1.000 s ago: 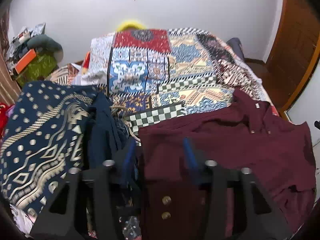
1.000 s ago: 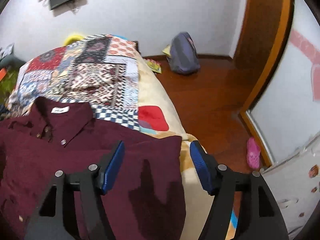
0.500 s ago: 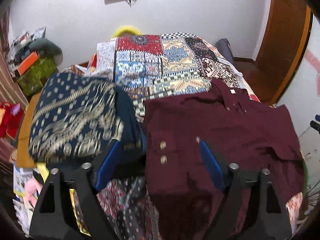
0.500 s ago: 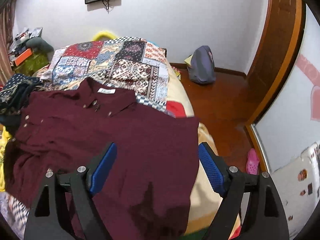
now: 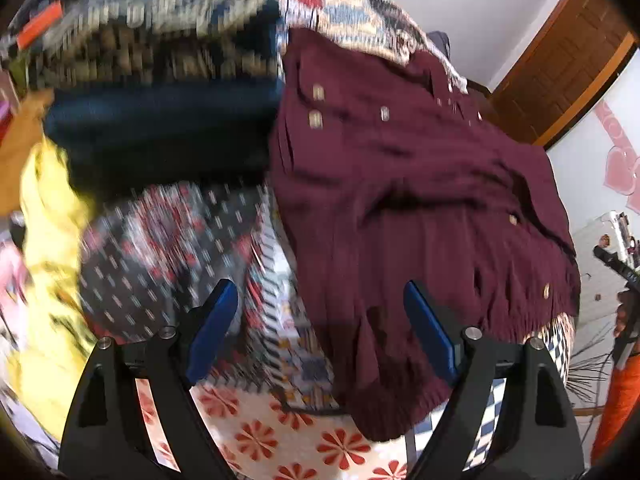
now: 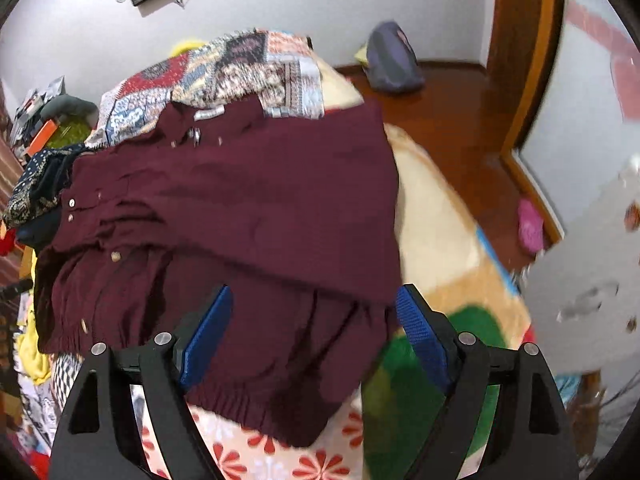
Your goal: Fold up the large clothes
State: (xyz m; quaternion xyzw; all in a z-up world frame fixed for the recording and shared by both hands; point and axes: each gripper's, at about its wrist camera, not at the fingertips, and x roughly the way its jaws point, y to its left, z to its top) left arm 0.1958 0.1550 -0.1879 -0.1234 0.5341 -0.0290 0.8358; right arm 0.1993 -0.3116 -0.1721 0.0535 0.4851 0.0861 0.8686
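A large maroon button-up shirt [image 5: 408,184] lies spread face up on the bed, collar at the far end, hem hanging over the near edge; it also shows in the right wrist view [image 6: 248,208]. My left gripper [image 5: 320,336] is open and empty above the shirt's near left hem. My right gripper [image 6: 312,328] is open and empty above the shirt's near right hem. Both views are motion-blurred.
A navy patterned garment pile [image 5: 160,92] sits left of the shirt, with yellow cloth [image 5: 48,208] beside it. A patchwork quilt [image 6: 248,68] covers the bed. A grey bag [image 6: 390,60] and a pink shoe [image 6: 530,228] lie on the wooden floor to the right.
Both grippers have pulled back toward the near edge of the bed and stayed open. The shirt's hem now lies under them.
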